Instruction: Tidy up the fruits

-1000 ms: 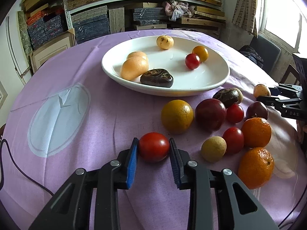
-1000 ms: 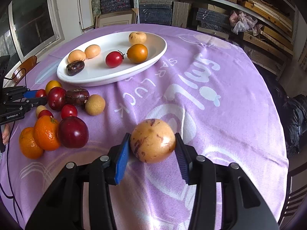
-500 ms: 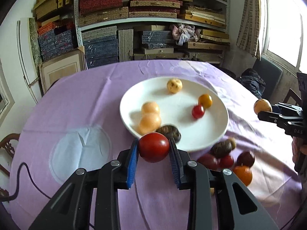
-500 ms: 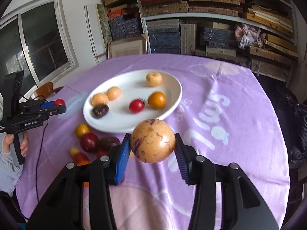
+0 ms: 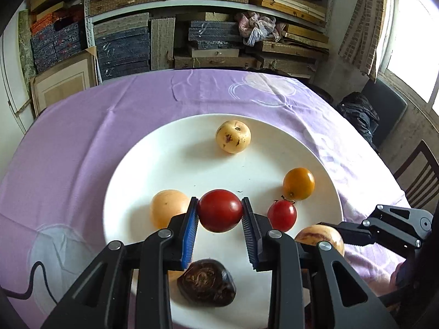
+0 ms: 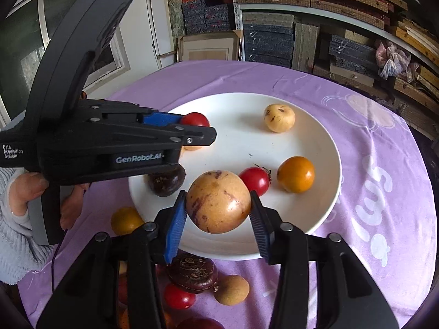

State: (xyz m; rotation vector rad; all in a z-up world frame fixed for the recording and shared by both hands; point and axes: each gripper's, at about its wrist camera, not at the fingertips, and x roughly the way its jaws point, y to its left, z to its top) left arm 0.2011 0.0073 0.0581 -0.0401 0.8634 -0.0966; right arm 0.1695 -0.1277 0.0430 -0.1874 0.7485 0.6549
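While your left claw (image 5: 219, 216) pinches a red tomato (image 5: 220, 210) between its blue pads, it hangs over the near half of the white plate (image 5: 175, 148), above a dark wrinkled fruit (image 5: 206, 283) by the plate's near rim. Your right claw (image 6: 218, 215) is clamped on a tan speckled passion fruit (image 6: 218, 201), held over the plate's near edge. On the plate lie a pale yellow speckled fruit (image 5: 233, 136) toward the far rim, an orange tomato (image 5: 298, 183) at the right, a smaller red tomato (image 5: 282, 215) just beside it, and a peach-coloured fruit (image 5: 168, 210) at the left. The plate sits near the middle of the counter (image 5: 82, 142) with its purple cloth. Off the plate, by the counter's near edge, lie a yellow fruit (image 6: 125, 220), a dark purple fruit (image 6: 192, 273), a red cherry tomato (image 6: 179, 297) and a brown longan-like fruit (image 6: 231, 290).
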